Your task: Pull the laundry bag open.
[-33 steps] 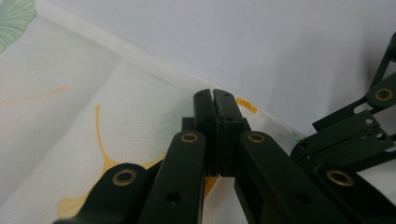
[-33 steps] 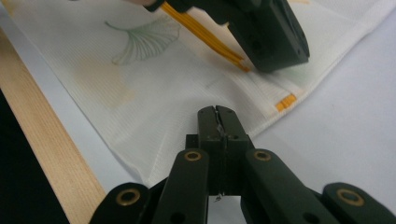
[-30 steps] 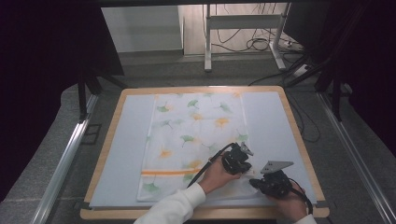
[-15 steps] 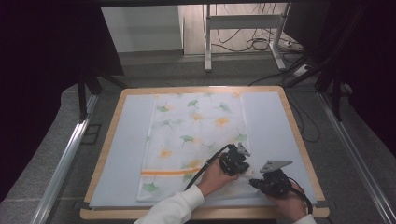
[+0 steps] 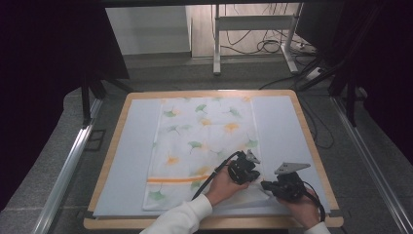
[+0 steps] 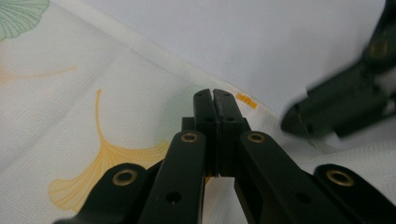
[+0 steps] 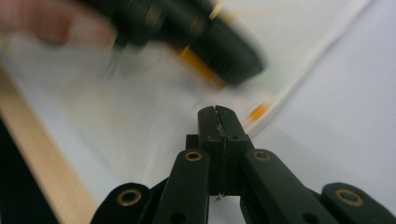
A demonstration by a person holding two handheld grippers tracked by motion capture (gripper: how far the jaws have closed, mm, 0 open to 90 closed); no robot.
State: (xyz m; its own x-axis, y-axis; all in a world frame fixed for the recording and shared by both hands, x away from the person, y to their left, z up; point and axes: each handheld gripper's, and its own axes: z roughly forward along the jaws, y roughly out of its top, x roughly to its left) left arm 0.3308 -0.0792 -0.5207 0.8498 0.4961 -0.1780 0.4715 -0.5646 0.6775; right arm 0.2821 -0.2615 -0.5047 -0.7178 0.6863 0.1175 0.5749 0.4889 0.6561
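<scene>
1. White leaf-printed cloth (image 5: 202, 146) lies flat on my pale surface (image 5: 126, 161), its near right corner beneath both tongs
2. My left tongs (image 6: 214, 100) are closed above its hem
3. My right tongs (image 7: 217, 116) are closed just beside that corner

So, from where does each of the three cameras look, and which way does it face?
High view: above the person's side, facing forward and down on the table; both hands show.
Left gripper view: on the left gripper, looking along its shut jaws over the leaf-printed cloth.
Right gripper view: on the right gripper, along its shut jaws toward the cloth's edge.
Shared: both gripper views show the cloth and the other gripper.
</scene>
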